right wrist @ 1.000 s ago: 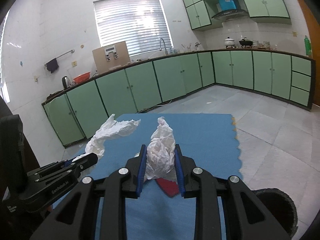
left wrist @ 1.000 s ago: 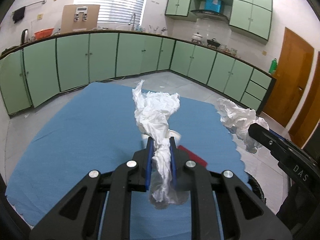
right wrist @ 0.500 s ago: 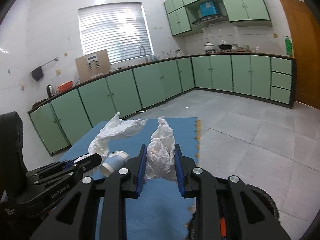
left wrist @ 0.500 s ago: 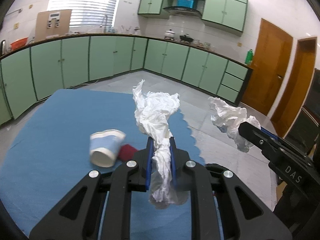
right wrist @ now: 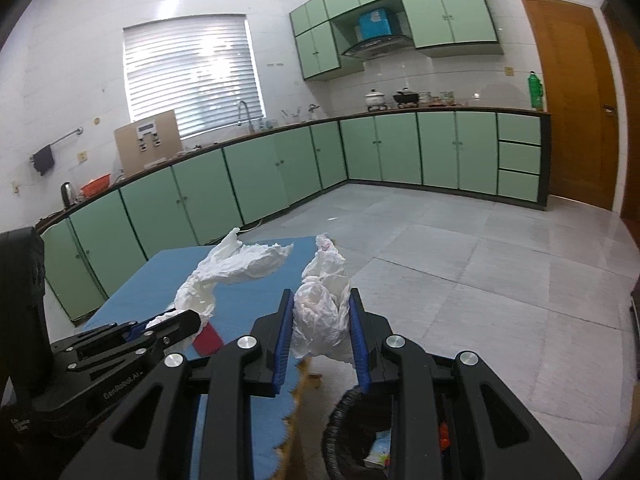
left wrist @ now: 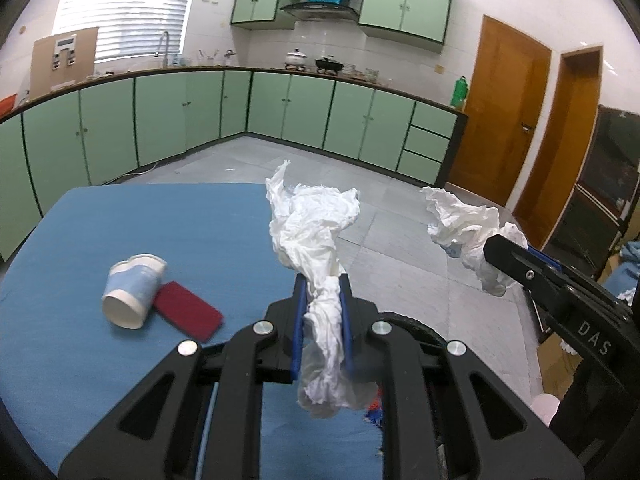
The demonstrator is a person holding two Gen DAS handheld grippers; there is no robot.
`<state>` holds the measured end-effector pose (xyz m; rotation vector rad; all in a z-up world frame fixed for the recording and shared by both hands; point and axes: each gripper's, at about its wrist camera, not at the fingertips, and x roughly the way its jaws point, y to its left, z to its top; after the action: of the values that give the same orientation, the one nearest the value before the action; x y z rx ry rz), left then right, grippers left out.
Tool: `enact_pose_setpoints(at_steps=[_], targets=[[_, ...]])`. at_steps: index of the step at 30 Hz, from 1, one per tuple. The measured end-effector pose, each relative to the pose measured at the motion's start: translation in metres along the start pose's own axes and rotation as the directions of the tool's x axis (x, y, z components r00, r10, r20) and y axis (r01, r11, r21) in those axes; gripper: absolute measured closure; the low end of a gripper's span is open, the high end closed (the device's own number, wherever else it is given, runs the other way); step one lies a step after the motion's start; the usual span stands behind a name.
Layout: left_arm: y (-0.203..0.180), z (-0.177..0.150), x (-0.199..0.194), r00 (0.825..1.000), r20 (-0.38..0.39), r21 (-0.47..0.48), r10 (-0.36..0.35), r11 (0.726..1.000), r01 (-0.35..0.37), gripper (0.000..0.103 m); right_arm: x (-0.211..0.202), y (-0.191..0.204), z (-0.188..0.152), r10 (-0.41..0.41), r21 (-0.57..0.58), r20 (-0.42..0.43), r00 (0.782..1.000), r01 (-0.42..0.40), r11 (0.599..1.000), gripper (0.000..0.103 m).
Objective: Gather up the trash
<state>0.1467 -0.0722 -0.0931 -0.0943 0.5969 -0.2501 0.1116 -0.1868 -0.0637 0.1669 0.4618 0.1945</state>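
My left gripper [left wrist: 322, 296] is shut on a crumpled white tissue [left wrist: 310, 232] and holds it above the right edge of the blue table [left wrist: 140, 232]. My right gripper [right wrist: 320, 316] is shut on a second crumpled white tissue [right wrist: 322, 308], just past the table's edge and above the black trash bin [right wrist: 360, 432]. The bin's rim also shows under the left gripper [left wrist: 416, 326]. The right gripper with its tissue [left wrist: 464, 228] appears at the right of the left wrist view. The left gripper's tissue [right wrist: 236, 268] appears at the left of the right wrist view.
A tipped blue-and-white paper cup [left wrist: 132, 290] and a red phone [left wrist: 188, 316] lie on the blue table. The bin holds some scraps [right wrist: 380, 452]. Green cabinets [right wrist: 280, 176] line the walls, with tiled floor [right wrist: 480, 264] and wooden doors [left wrist: 508, 120] to the right.
Both grippers have swung right with their tissues, from over the table toward its right edge and the bin. The cup and red phone came into view at the left.
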Motion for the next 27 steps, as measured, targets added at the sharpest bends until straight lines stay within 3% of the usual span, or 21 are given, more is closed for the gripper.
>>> enact_pose_setpoints(at_steps=[15, 27], targets=[[-0.058, -0.02, 0.041, 0.99, -0.083, 0.064, -0.117, 0.99, 0.123, 0.089, -0.022, -0.065, -0.022, -0.135, 0.059, -0.031, 0.99, 0.136, 0.989, 0.076], [-0.099, -0.042, 0.089, 0.974, -0.164, 0.101, -0.154, 0.98, 0.172, 0.089, -0.016, -0.113, -0.044, -0.186, 0.098, -0.086, 0.979, 0.194, 0.976, 0.077]])
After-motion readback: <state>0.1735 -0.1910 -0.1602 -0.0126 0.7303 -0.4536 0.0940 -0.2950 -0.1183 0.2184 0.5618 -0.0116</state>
